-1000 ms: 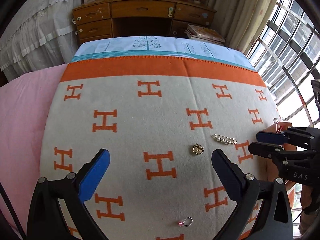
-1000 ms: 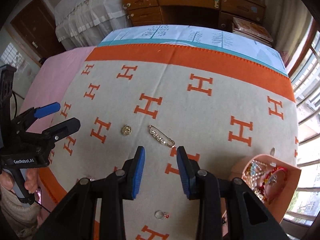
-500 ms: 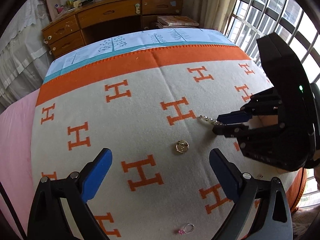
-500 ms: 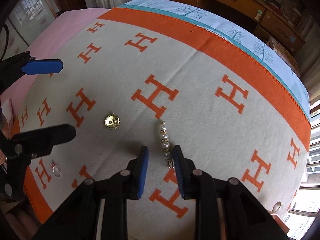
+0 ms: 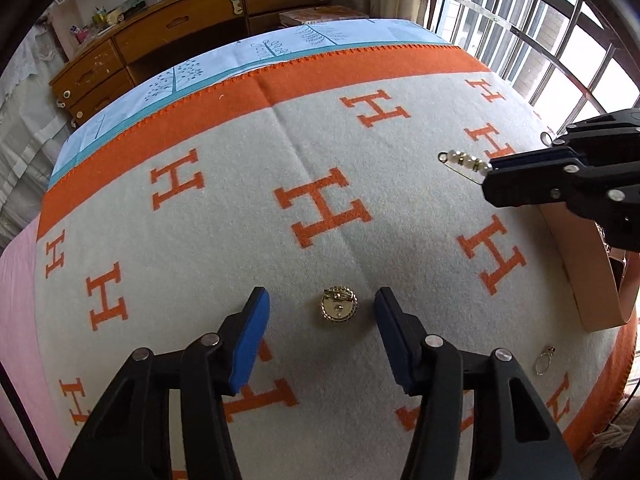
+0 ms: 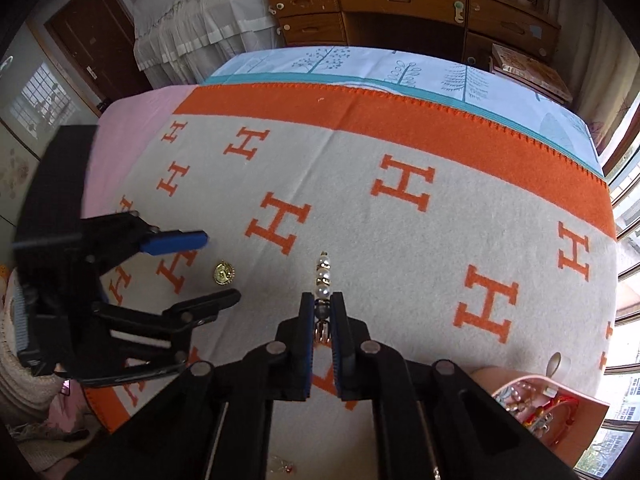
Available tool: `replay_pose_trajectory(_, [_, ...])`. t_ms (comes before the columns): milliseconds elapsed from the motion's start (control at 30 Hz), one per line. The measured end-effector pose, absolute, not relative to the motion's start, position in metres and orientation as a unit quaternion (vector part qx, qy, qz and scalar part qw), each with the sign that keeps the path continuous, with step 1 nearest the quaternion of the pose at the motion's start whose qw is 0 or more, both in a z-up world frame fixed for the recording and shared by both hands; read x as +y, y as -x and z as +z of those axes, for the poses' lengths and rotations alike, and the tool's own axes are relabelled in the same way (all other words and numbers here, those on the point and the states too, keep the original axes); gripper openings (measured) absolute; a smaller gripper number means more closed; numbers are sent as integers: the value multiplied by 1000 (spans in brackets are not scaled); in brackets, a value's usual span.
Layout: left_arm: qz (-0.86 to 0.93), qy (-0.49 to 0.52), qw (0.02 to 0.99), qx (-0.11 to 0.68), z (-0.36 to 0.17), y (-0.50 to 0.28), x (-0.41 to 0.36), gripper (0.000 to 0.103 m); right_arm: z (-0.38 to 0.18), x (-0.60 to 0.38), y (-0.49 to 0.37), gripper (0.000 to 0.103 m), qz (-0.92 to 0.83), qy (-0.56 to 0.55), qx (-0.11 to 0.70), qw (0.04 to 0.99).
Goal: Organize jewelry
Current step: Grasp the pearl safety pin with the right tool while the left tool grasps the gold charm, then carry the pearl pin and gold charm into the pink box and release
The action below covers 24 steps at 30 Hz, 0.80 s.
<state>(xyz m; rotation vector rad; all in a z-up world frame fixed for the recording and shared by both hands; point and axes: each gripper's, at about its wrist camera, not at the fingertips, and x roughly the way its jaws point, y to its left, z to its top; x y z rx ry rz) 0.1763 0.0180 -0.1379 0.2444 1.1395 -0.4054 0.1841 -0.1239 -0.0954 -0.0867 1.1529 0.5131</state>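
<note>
A round gold brooch (image 5: 339, 309) lies on the cream blanket with orange H marks (image 5: 240, 240), right between the fingers of my left gripper (image 5: 322, 310), which is open around it without touching. My right gripper (image 6: 322, 312) is shut on one end of a pearl safety-pin brooch (image 6: 323, 276), which sticks forward above the blanket; it also shows in the left wrist view (image 5: 464, 159). The gold brooch shows in the right wrist view (image 6: 223, 272) between the left gripper's fingers (image 6: 176, 241).
A pink jewelry box (image 6: 560, 420) holding bracelets and beads sits at the blanket's right edge; its side (image 5: 588, 272) shows in the left wrist view. A small ring (image 5: 543, 362) lies near the box. A wooden dresser (image 6: 400, 4) stands beyond the bed.
My right gripper closed on the pearl pin and lifted it. My left gripper moved forward and narrowed around the gold brooch.
</note>
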Motion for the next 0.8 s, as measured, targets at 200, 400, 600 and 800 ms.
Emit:
replay_pose_trajectory(200, [-195, -111, 822, 524, -138, -172, 14, 20, -82, -134, -174, 7, 245, 21, 521, 817])
replay_pose_trajectory(400, [-171, -100, 828, 524, -137, -167, 11, 17, -76, -151, -165, 7, 240, -5, 512, 825])
replay_pose_trajectory(600, [-167, -86, 827, 530, -125, -158, 4, 17, -56, -174, -146, 7, 231, -23, 490, 841])
replay_pose_trajectory(800, [-189, -86, 842, 498, -81, -139, -22, 17, -29, -206, -117, 7, 214, -34, 459, 861])
